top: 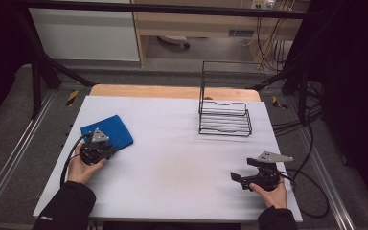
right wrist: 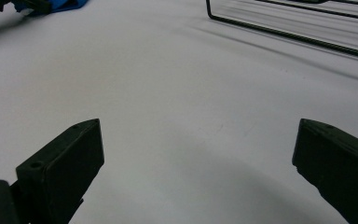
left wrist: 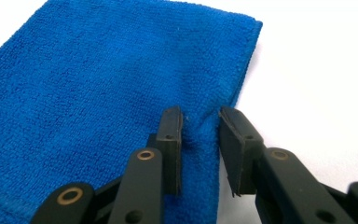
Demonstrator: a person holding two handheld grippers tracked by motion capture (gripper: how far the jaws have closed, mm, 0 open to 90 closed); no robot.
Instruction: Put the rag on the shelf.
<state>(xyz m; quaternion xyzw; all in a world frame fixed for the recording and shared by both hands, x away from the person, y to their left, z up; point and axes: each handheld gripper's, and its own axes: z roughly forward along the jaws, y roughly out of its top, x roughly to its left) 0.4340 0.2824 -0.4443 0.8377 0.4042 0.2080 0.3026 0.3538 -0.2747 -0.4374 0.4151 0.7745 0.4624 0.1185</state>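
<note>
Blue cloth (top: 107, 132) lies folded and flat on the white desk (top: 172, 163) in the left half of the high view, a little above the middle of the desk's left side. The left hand-held gripper (top: 106, 152) sits right at the cloth's lower edge, held by the person's left hand (top: 82, 165), whose dark-sleeved forearm comes in from the lower left corner of the frame and angles up toward the cloth. In the left gripper view the cloth (left wrist: 102, 93) covers most of the frame and the left hand-held gripper (left wrist: 200, 123) points down onto its right-hand border; the two jaws stand narrow, a small gap apart, with a raised pucker of the fabric between them, and the pads do not look pressed tight on it. The right hand-held gripper (top: 234, 177) rests low over the desk in the lower right of the high view, well apart from the cloth, its jaws pointing toward the left of the frame and the right hand (top: 271, 190) wrapped around its body from below. In the right gripper view its jaws stand wide apart over bare desk (right wrist: 177, 107), with nothing between them. A black wire rack (top: 224, 115) stands on the desk in the upper right of the high view.
</note>
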